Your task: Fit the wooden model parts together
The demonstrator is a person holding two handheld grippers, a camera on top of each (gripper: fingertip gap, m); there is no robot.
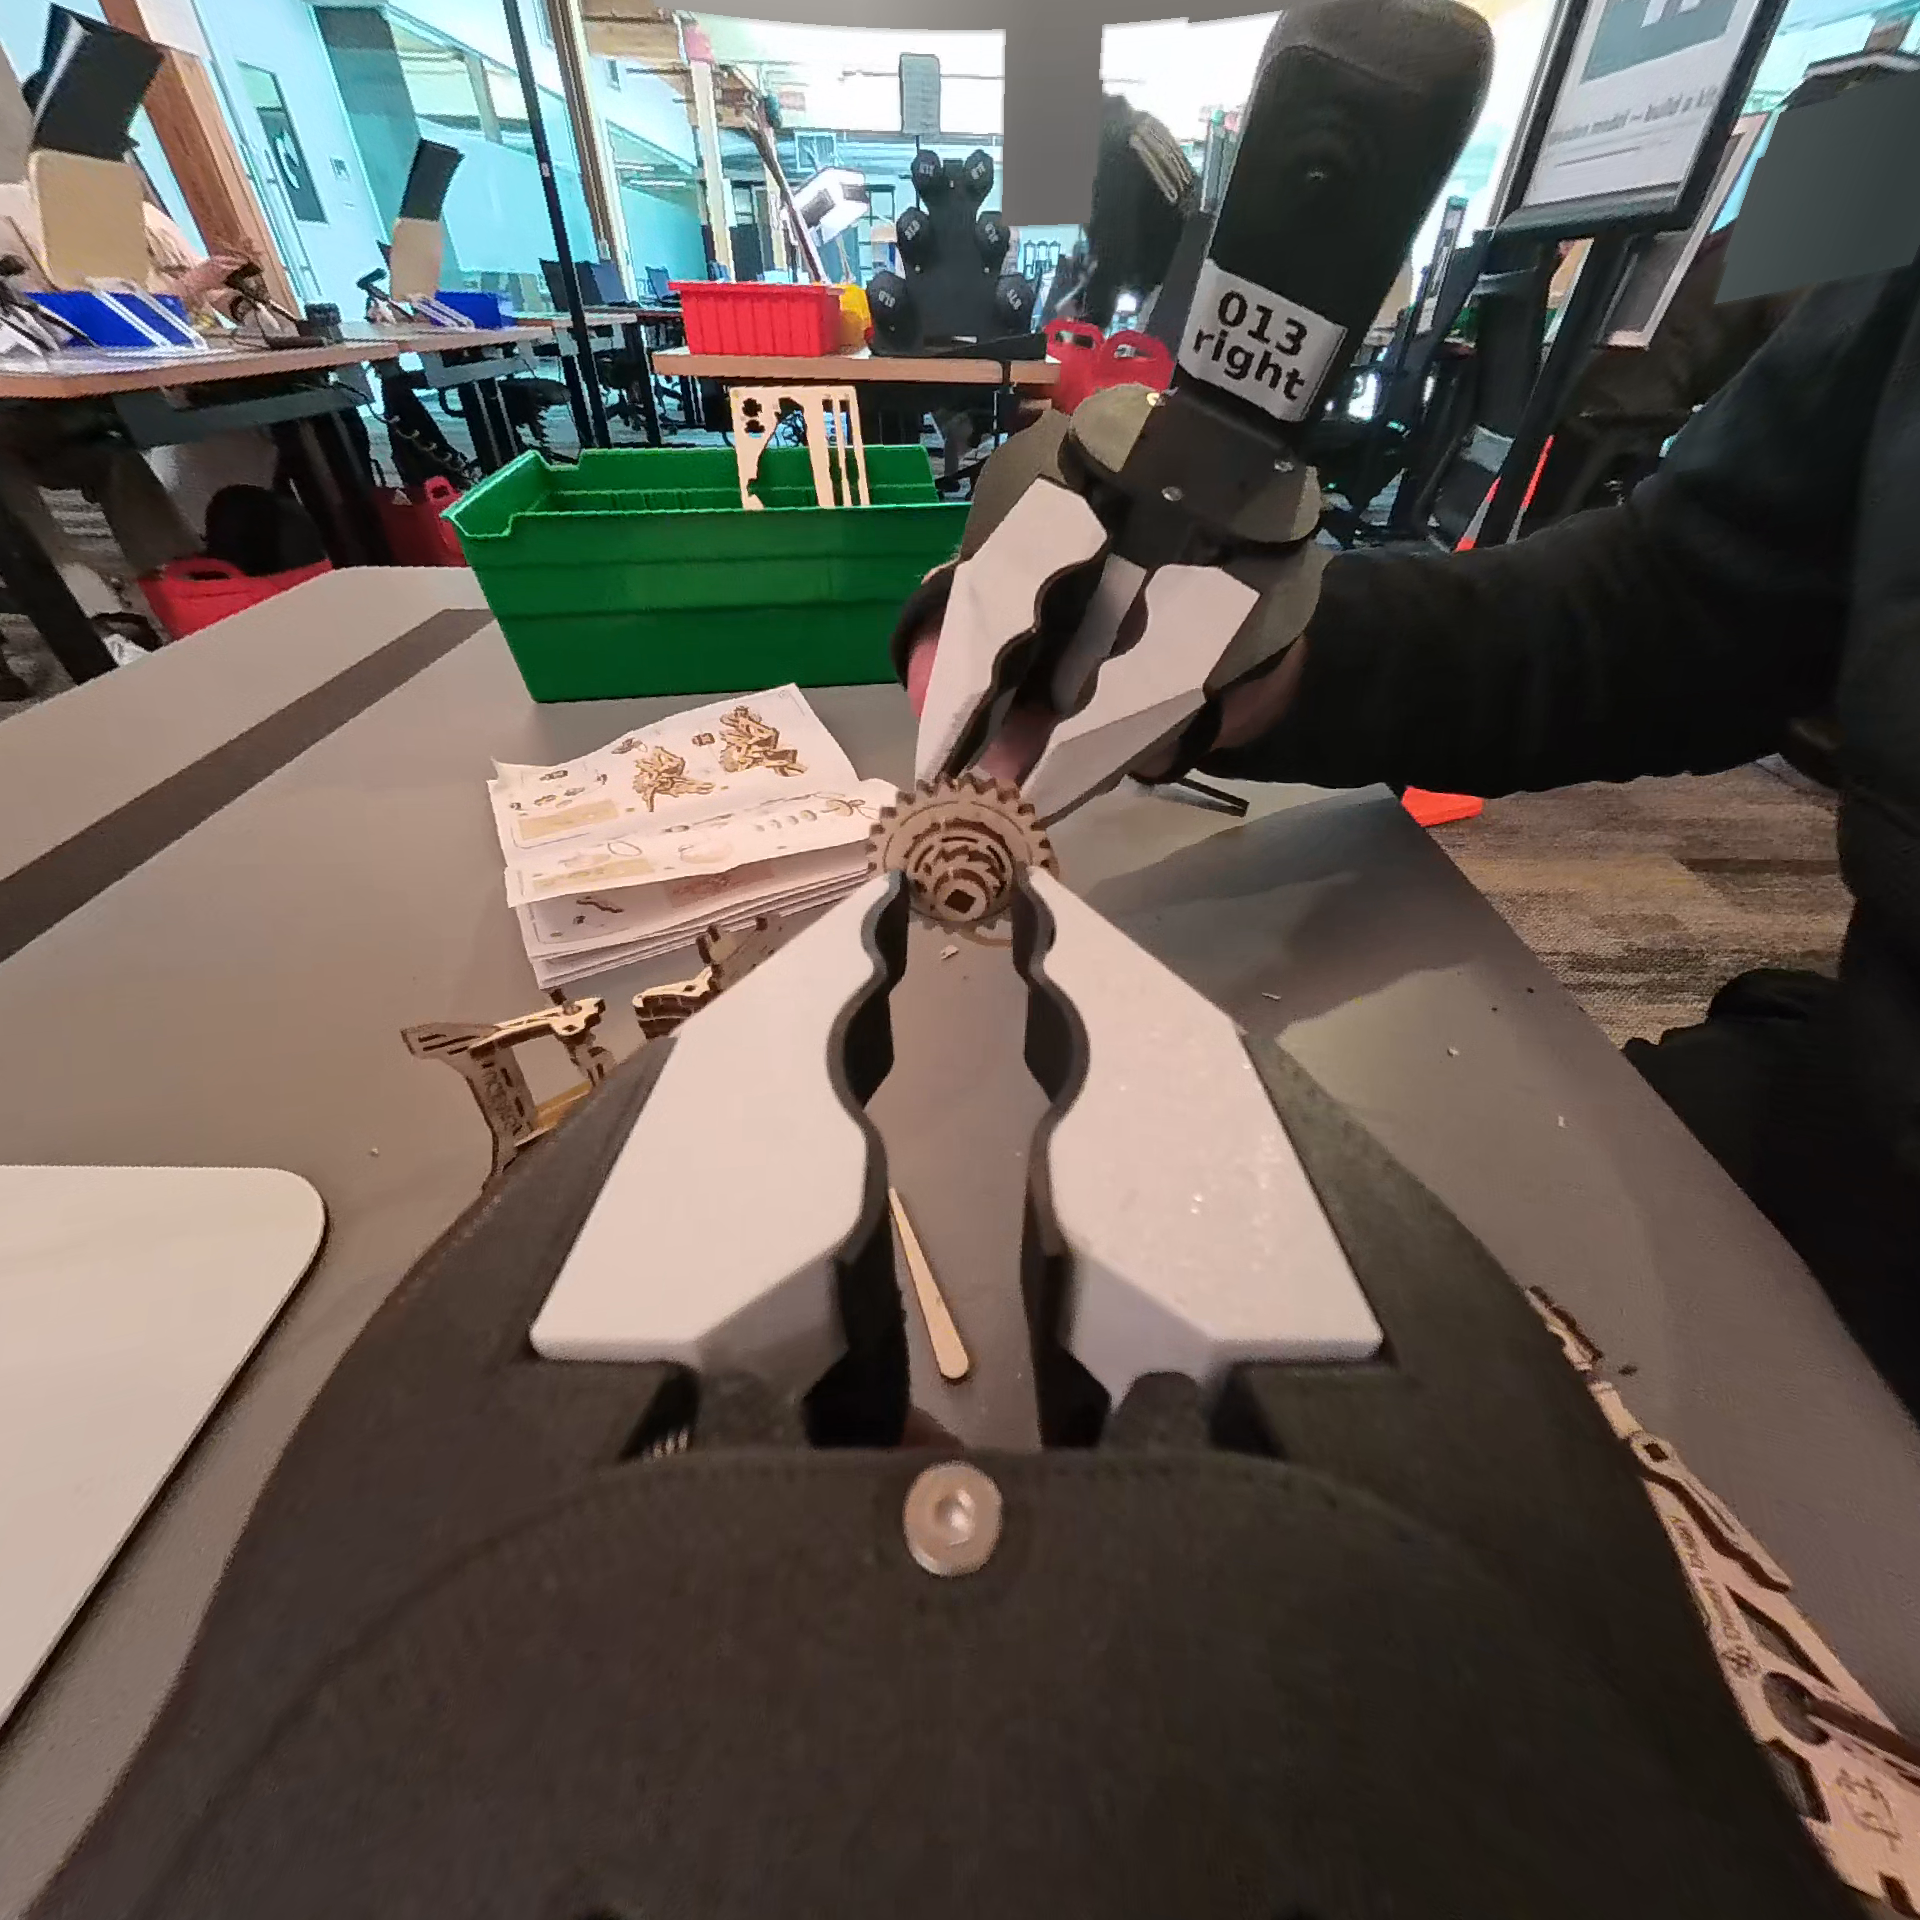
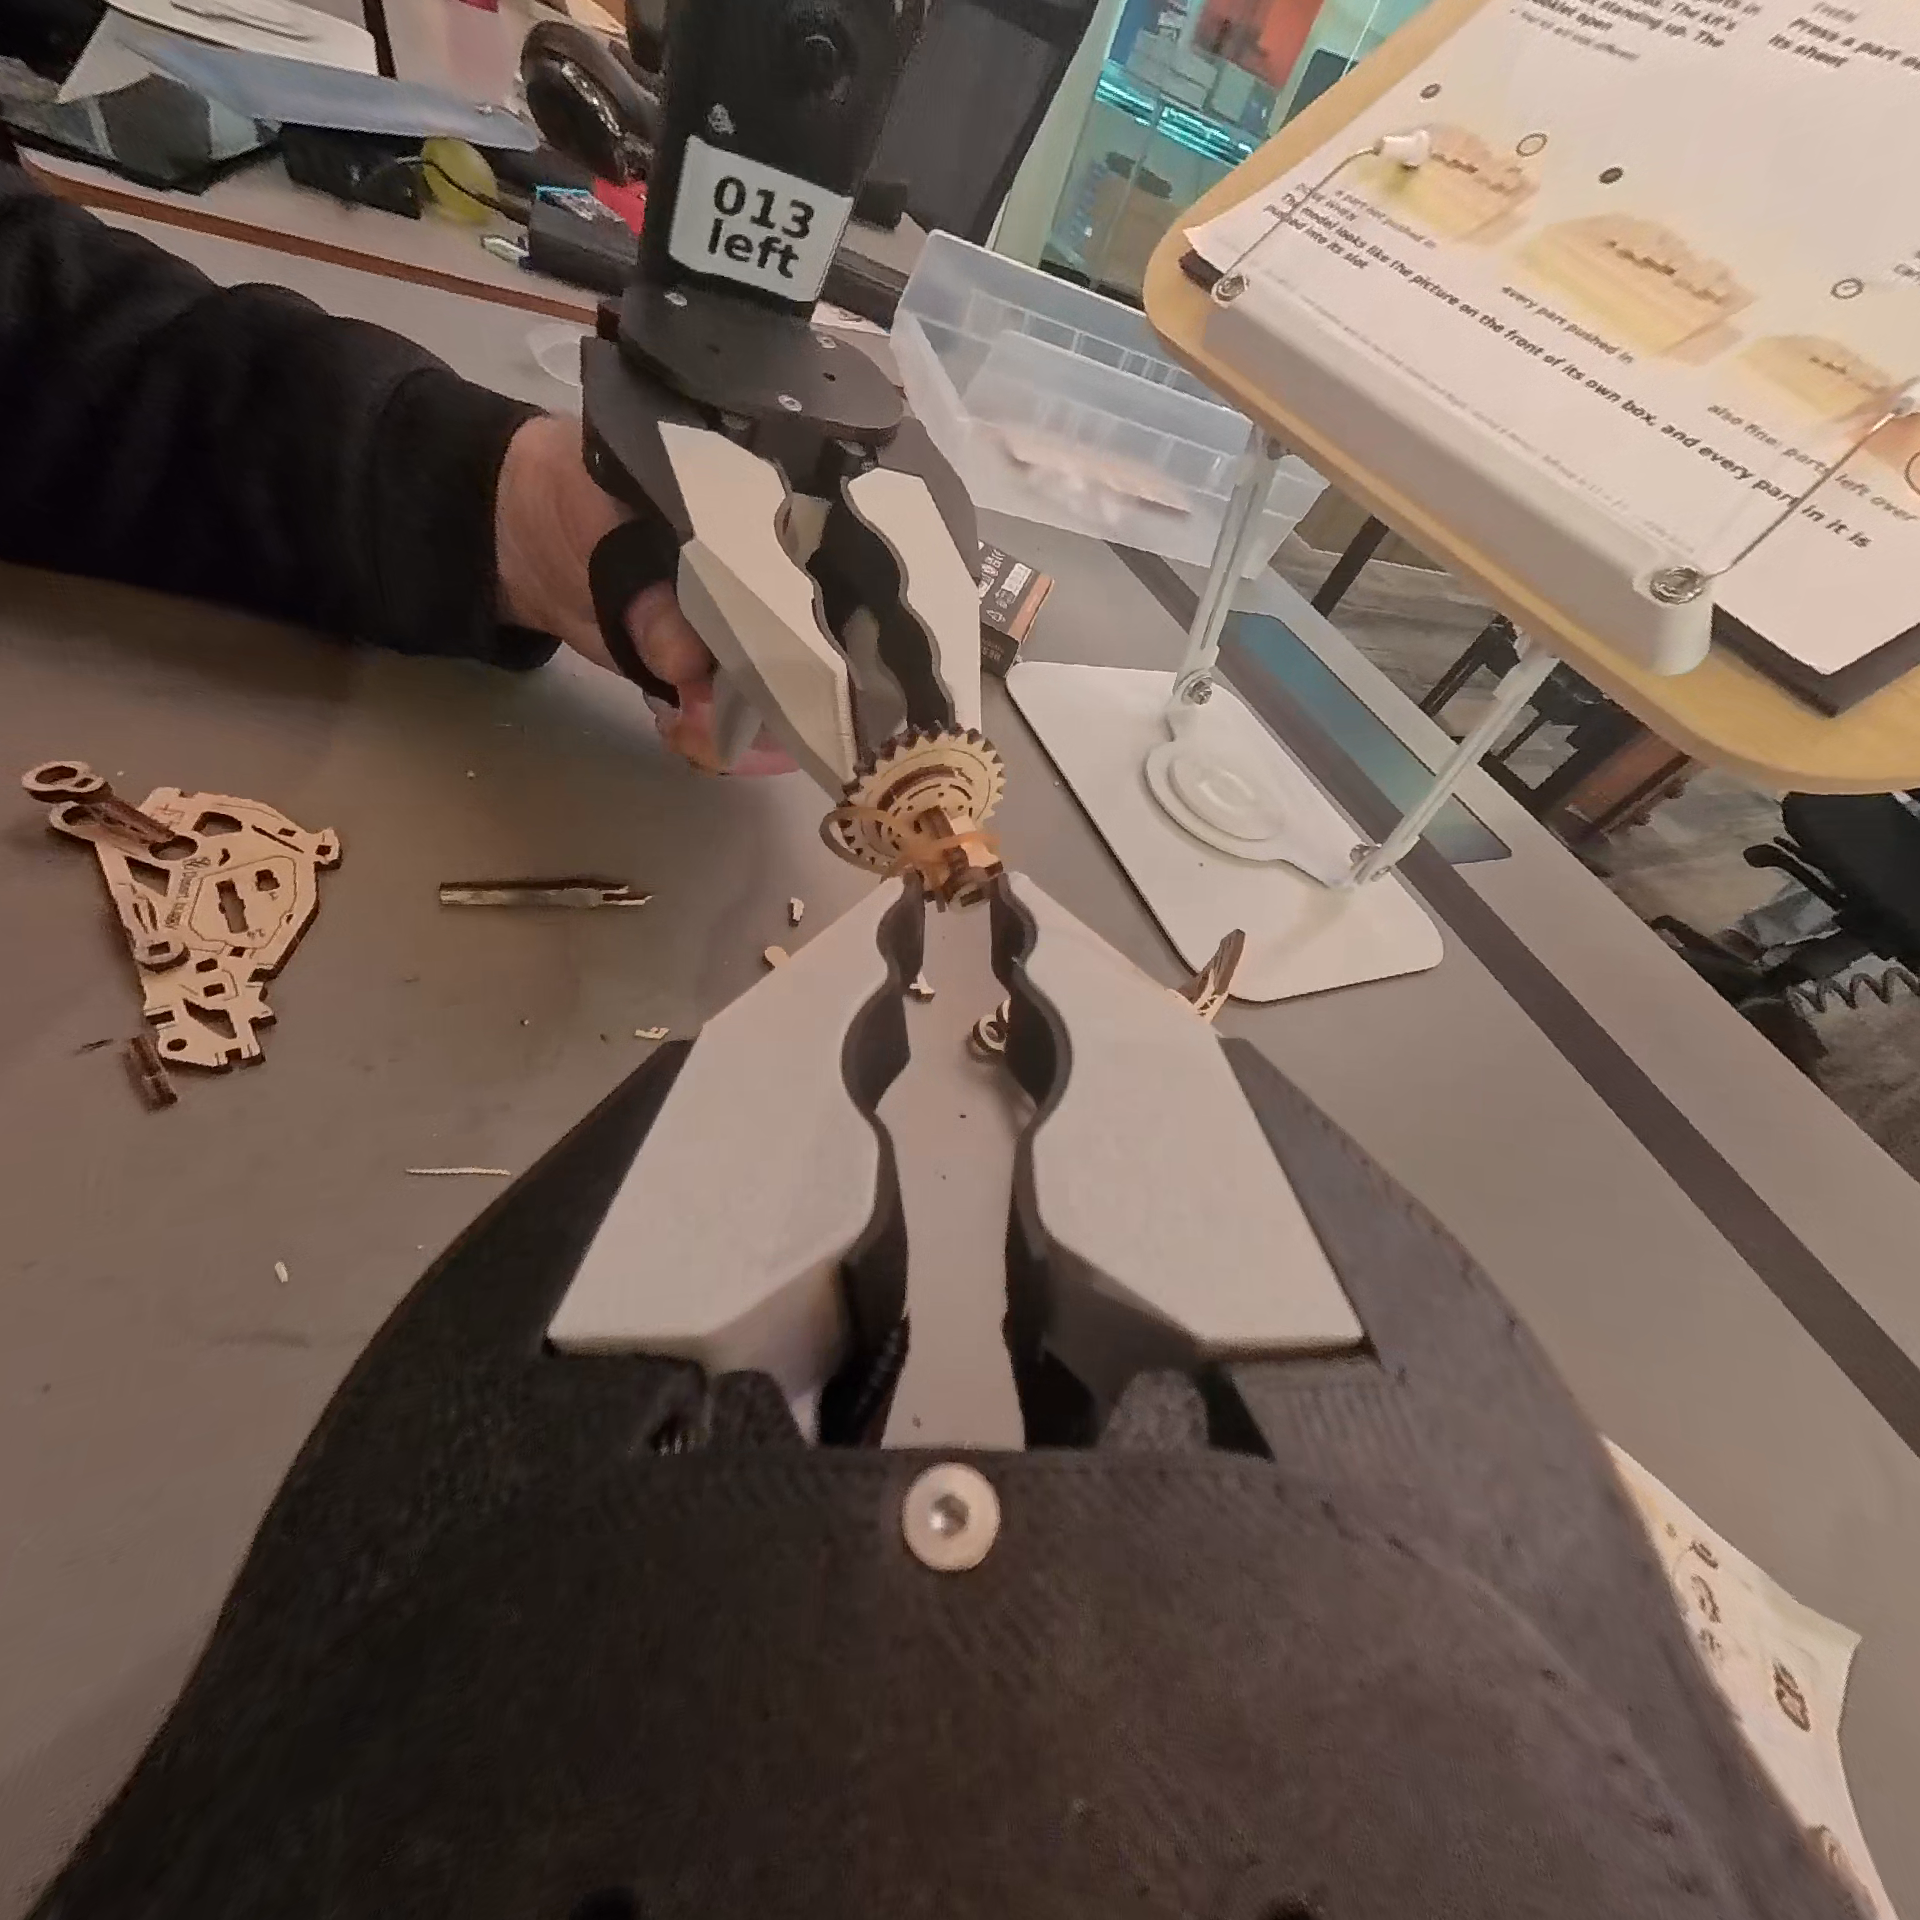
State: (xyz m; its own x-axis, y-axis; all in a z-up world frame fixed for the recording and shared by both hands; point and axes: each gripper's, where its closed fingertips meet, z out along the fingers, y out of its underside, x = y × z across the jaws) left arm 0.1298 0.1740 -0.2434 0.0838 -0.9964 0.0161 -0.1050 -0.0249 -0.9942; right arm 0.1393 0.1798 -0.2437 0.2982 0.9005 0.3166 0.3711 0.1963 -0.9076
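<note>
While both my grippers, left gripper [image 1: 958, 902] and right gripper [image 2: 951, 902], clamp the wooden gear assembly [image 1: 961, 857] mid-frame, grey table [image 1: 260, 935] lies cluttered; its right edge stays open.

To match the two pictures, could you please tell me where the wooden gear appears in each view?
Left wrist view: wooden gear just above centre, at the left gripper's fingers.
Right wrist view: wooden gear above centre, beyond the right gripper.
Shared landmark: the grey table.
</note>
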